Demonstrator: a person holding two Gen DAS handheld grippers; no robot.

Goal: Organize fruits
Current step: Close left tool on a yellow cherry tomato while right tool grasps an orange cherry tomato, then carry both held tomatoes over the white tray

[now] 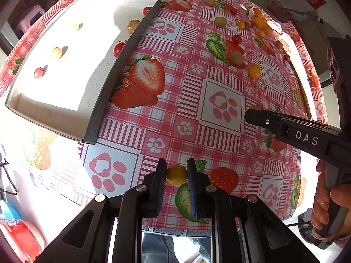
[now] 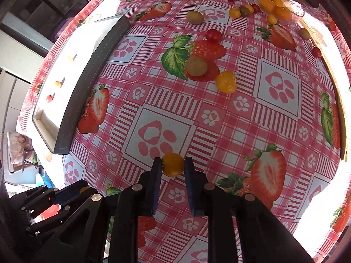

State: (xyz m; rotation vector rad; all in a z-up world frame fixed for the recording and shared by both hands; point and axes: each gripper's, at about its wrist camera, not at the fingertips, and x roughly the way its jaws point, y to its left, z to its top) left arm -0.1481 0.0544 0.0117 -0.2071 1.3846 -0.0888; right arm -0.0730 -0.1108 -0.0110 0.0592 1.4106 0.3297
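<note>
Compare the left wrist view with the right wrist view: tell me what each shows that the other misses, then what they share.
Only the left wrist view shows the left tongs shut on a yellow tomato, a bare hand on the other tool's handle, and two red tomatoes against the tray wall.

Only the right wrist view shows the right tongs shut on an orange tomato.

Both show the white tray holding small fruits, the strawberry tablecloth, scattered fruit, and the glass bowl of orange fruit.

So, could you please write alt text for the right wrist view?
The right gripper holds a yellow tomato between its fingers above a pink strawberry-print tablecloth. Small fruits lie scattered ahead, with a white tray at left.
</note>
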